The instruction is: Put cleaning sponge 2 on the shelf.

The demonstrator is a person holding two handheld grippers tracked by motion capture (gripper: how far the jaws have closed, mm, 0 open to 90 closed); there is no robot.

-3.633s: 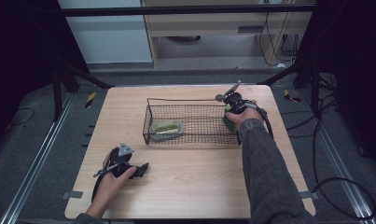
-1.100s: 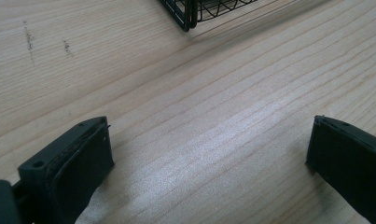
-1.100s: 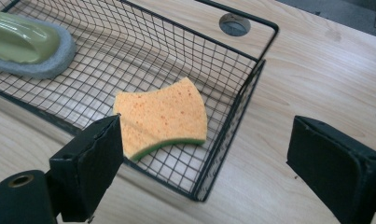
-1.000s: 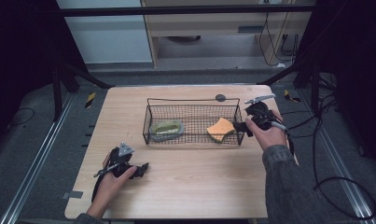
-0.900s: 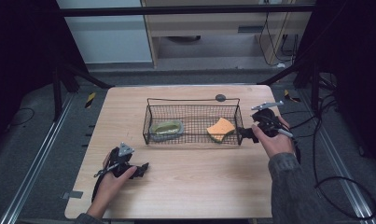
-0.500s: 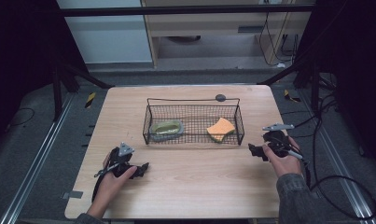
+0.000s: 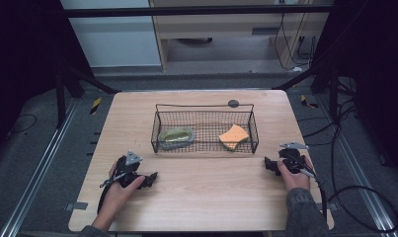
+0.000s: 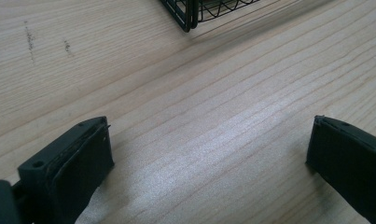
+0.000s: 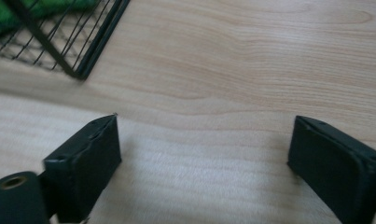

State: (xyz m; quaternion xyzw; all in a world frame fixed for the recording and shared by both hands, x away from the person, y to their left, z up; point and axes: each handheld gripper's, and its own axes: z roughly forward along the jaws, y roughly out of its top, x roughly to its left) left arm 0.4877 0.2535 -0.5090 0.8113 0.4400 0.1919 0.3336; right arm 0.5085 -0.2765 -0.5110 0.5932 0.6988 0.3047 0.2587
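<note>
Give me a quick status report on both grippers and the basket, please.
Left gripper open, empty, on table. Right gripper open, empty, near basket. Orange sponge and green item inside basket. Nothing in the way.

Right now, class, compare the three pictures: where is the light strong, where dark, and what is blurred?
High view: the table is evenly lit, its surroundings almost black. Left gripper view: a pale sheen on the wood between the open jaws; the basket corner is soft. Right gripper view: the basket and the green thing inside are blurred, and shadow lies beside the jaws.
</note>
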